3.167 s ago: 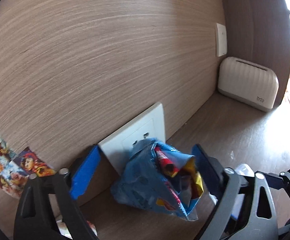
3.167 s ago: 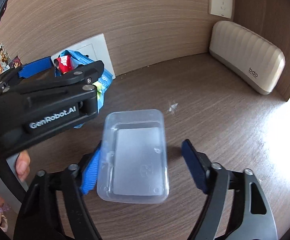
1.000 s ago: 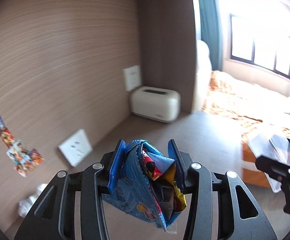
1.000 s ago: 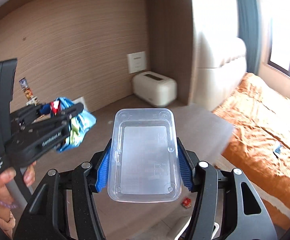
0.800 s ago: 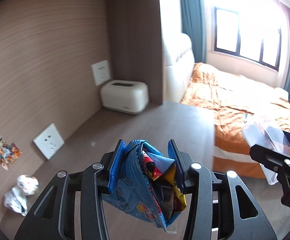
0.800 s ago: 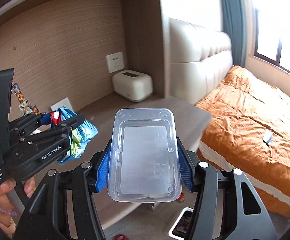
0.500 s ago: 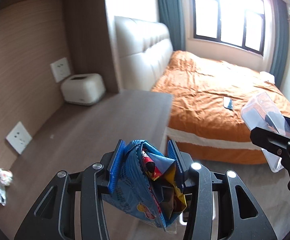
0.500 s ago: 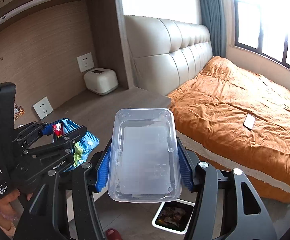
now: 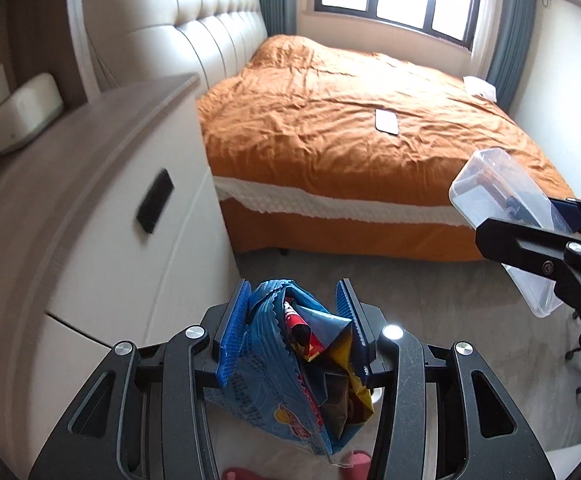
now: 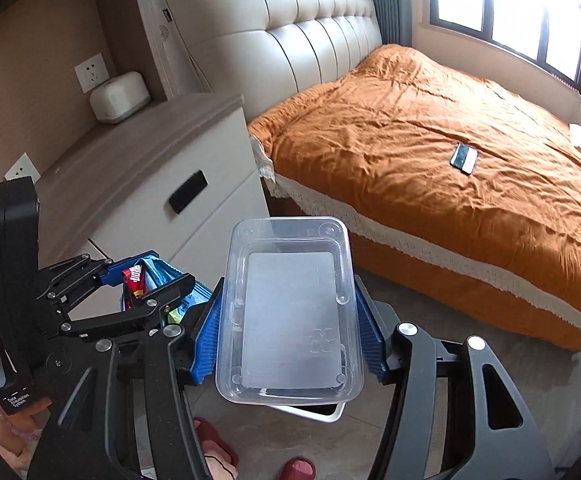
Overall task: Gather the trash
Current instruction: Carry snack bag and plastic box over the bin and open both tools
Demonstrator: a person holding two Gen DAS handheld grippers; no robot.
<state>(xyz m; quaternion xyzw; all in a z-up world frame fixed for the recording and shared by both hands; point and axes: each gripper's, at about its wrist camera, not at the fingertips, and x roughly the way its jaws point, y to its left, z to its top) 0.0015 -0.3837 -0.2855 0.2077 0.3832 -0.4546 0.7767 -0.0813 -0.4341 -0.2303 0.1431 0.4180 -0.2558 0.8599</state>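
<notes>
Both hand-held grippers are level above the floor (image 9: 430, 280), left (image 9: 296, 334) clamping wrappers (image 9: 290, 364), right (image 10: 286, 320) a container (image 10: 286, 308).

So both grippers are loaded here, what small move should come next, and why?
Probably lower both over the white bin, whose rim peeks out just beneath the clear plastic container. The right gripper is clamped on that container and the left gripper on the blue snack bag, both held in the air above the floor.

Both tools are now swinging away from the table, carrying the snack bag (image 9: 290, 360) and clear container (image 10: 288, 312) out above the floor (image 9: 430, 280).
</notes>
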